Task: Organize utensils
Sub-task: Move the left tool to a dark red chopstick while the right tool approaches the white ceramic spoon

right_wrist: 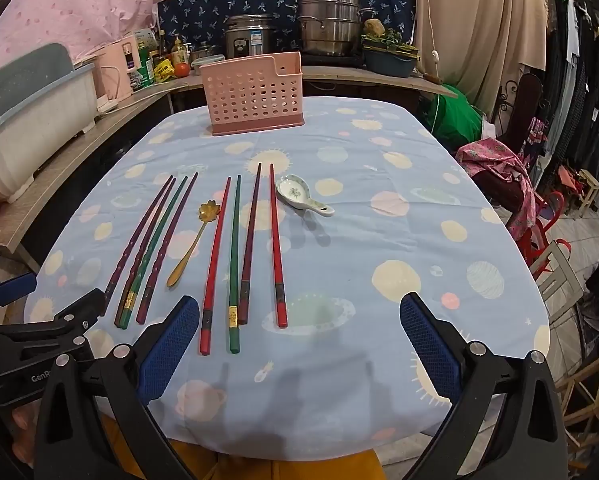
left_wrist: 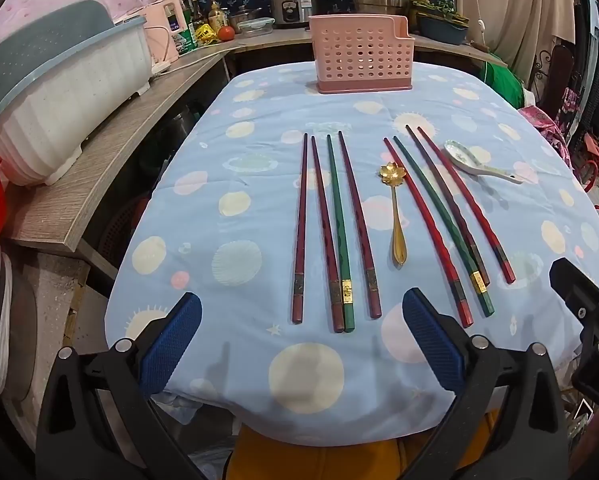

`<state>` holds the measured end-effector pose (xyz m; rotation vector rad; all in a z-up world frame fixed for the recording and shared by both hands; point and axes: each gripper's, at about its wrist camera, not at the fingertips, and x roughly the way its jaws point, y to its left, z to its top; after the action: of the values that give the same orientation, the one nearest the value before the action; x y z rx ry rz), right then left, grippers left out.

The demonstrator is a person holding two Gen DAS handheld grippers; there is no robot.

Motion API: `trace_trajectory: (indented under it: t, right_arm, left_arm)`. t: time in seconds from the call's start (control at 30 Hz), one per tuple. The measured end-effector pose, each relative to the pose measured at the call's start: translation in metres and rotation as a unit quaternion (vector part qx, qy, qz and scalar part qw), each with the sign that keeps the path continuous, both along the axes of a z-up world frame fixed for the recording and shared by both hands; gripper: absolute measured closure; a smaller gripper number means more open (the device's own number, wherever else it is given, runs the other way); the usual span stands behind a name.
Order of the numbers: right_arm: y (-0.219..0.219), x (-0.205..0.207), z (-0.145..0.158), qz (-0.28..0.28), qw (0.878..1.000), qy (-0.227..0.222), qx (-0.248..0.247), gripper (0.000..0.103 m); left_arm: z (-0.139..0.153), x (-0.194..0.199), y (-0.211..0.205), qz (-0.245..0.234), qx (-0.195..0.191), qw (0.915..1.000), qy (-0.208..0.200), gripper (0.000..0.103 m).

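Several red, dark-red and green chopsticks lie side by side on the blue patterned tablecloth (left_wrist: 259, 380), in a left group (left_wrist: 335, 232) (right_wrist: 151, 248) and a right group (left_wrist: 443, 220) (right_wrist: 243, 256). A gold flower-bowl spoon (left_wrist: 397, 216) (right_wrist: 191, 244) lies between the groups. A white ceramic soup spoon (left_wrist: 479, 162) (right_wrist: 301, 196) rests right of them. A pink perforated utensil holder (left_wrist: 361, 54) (right_wrist: 255, 94) stands at the far edge. My left gripper (left_wrist: 301, 308) hovers open over the near ends of the left group. My right gripper (right_wrist: 299, 308) hangs open over the near table, right of the right group's near ends.
A wooden counter (left_wrist: 111, 148) runs along the left with a white-and-blue dish rack (left_wrist: 59, 96). Pots, a rice cooker (left_wrist: 295, 0) and bottles stand behind the table. Chairs and cloth (right_wrist: 499, 168) crowd the right side. The other gripper's black body (left_wrist: 587, 312) shows at the right edge.
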<state>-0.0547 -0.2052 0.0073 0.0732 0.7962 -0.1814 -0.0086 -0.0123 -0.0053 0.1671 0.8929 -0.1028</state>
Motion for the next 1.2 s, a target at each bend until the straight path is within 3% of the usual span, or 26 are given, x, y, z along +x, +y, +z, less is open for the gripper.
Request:
trace_trajectory:
  t: [0.77, 1.2]
  right_arm:
    - [-0.001, 0.001, -0.001, 0.0, 1.0, 0.001, 0.002, 0.007]
    - [-0.01, 0.009, -0.01, -0.008, 1.0, 0.012, 0.006, 0.007]
  left_arm:
    - [-0.004, 0.002, 0.0, -0.005, -0.004, 0.9999, 0.01, 0.007]
    - [-0.021, 0.034, 0.037, 0.038, -0.034, 0.998, 0.037, 0.007]
